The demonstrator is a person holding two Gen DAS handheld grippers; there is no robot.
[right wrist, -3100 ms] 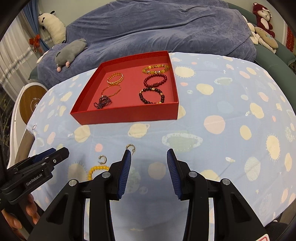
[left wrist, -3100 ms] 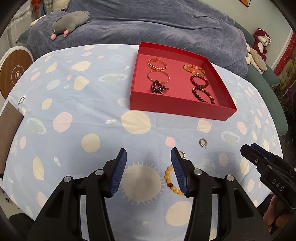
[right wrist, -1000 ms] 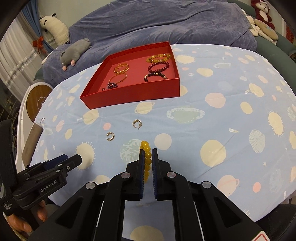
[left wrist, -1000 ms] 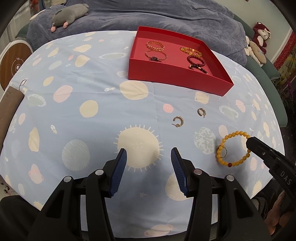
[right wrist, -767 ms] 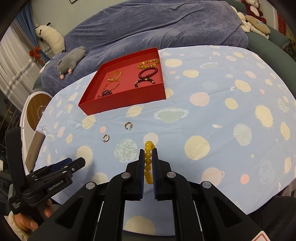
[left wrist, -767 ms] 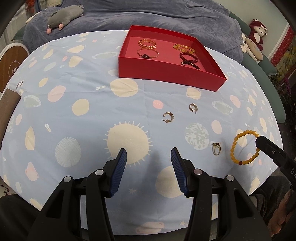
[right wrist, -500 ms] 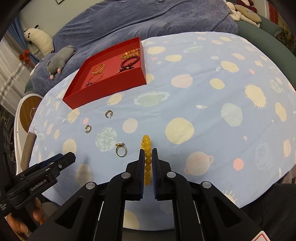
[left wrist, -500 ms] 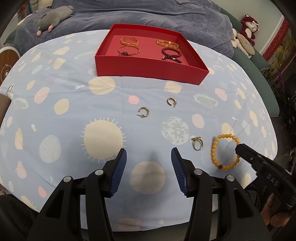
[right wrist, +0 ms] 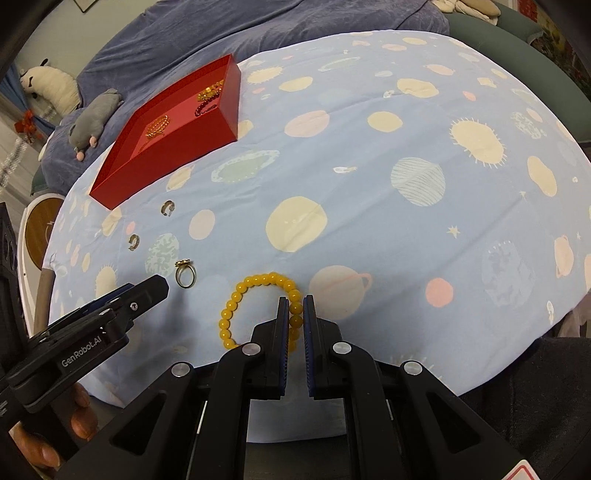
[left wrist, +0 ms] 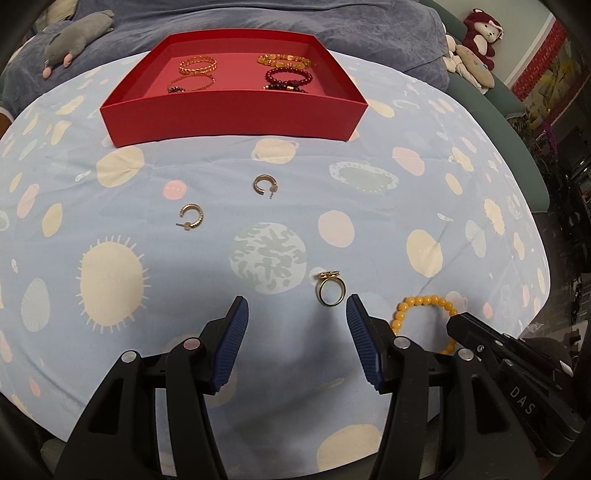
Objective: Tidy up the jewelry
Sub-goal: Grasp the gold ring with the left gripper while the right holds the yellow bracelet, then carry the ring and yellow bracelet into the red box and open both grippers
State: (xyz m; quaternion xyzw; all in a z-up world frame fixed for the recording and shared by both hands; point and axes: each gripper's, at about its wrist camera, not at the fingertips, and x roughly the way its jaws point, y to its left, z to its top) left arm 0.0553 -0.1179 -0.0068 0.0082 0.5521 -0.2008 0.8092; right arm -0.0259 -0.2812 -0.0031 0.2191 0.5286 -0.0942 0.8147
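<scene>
the right claw [right wrist: 294, 314] is clamped on the yellow bead bracelet [right wrist: 236, 295] near the table's [right wrist: 369, 184] front edge, beside a gold ring [left wrist: 331, 291]. the left claw [left wrist: 297, 332] hangs with its jaws apart.

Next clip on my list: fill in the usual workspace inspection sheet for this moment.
Surface: table under a blue planet-print cloth.
Job's things: red tray holding six bracelets; two hoop earrings and gold ring loose on the cloth; yellow bead bracelet at the near edge.
Clutter: nothing seen.
Grippers: left tongs open, empty, beside the ring; right tongs shut on the yellow bead bracelet.
Cables: nothing seen.
Surroundings: blue-covered sofa, grey plush, more stuffed toys.
</scene>
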